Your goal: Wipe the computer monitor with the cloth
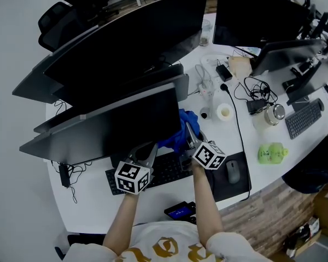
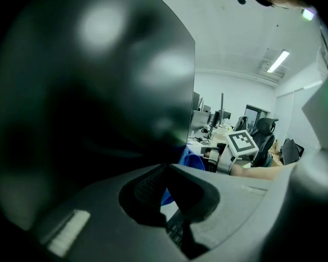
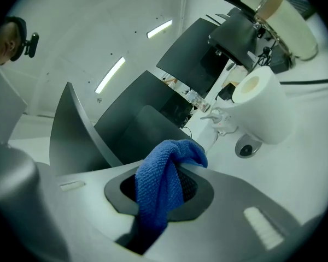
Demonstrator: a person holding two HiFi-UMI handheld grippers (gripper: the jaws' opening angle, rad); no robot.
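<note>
You are at the start of the wipe, as I judge it: the cloth is in hand and up at the screen, but nothing shows it pressed flat on the glass.

The crumpled blue terry cloth [image 1: 178,127] sits at the lower right corner of the wide dark computer monitor [image 1: 116,125] nearest you, above the black keyboard [image 1: 165,171] on the white desk [image 1: 98,206].

The next move probably calls for turning your right gripper [image 1: 192,141] so the loose bunch of cloth faces the panel. Then lay it on with light, even pressure and sweep leftwards across the screen. Keep the hard jaws off the glass, so only fabric touches.

The right gripper's jaws are clamped on a fold of the cloth. Its bulk stands up out of them and a tail hangs below.

Your left gripper [image 1: 146,153] sits just under the monitor's bottom edge. Its jaws are barely apart, with only a narrow gap through which the cloth and keyboard show, and they hold nothing. I cannot tell whether they touch the monitor's edge.
</note>
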